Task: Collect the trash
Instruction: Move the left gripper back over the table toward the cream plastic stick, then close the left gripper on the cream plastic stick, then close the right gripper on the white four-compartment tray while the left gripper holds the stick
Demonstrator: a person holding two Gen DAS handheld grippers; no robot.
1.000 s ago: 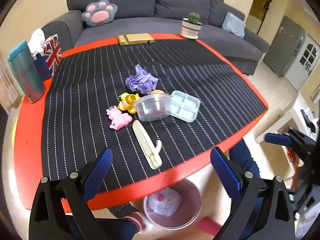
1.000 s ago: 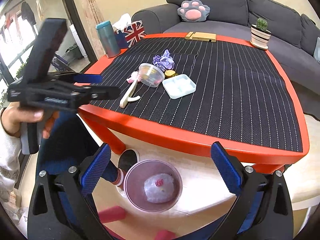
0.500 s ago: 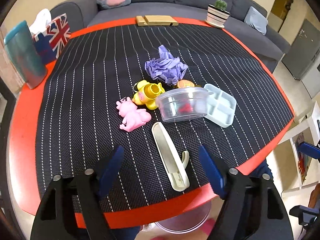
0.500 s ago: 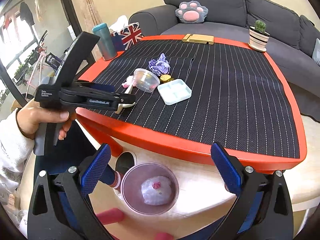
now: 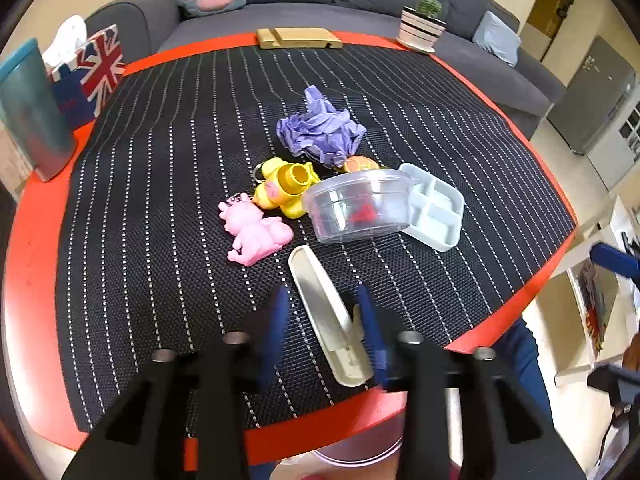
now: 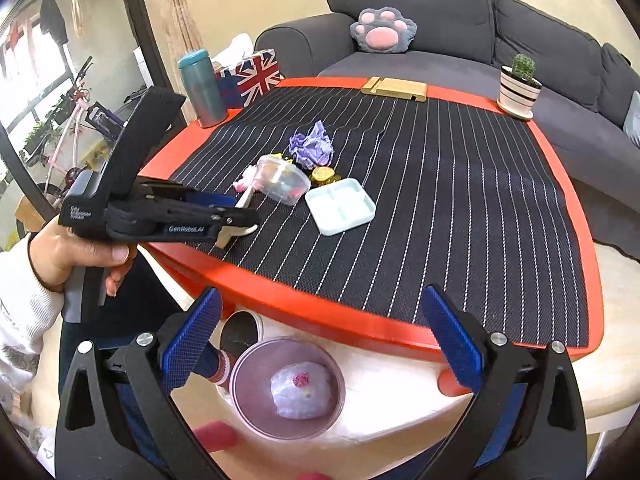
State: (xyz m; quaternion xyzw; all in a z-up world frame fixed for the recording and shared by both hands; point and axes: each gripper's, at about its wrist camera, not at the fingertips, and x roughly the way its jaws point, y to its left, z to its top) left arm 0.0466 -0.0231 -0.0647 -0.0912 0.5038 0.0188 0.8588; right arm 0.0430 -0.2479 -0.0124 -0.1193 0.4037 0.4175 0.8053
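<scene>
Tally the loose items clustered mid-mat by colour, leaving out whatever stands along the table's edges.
Purple: 1, crumpled paper
Yellow: 1, toy
Pink: 1, toy
Orange: 1, small round piece
Clear: 1, tub
Pale blue: 1, divided tray
Cream: 1, long case
Total: 7

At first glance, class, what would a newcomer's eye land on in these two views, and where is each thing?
The red-rimmed table with its black pinstriped mat dominates. At its middle sits a bright cluster: crumpled purple paper, a yellow toy and a pink toy beside a clear plastic tub. At the near edge the left gripper has been closing around a cream case; a pink bin waits on the floor below.
</scene>
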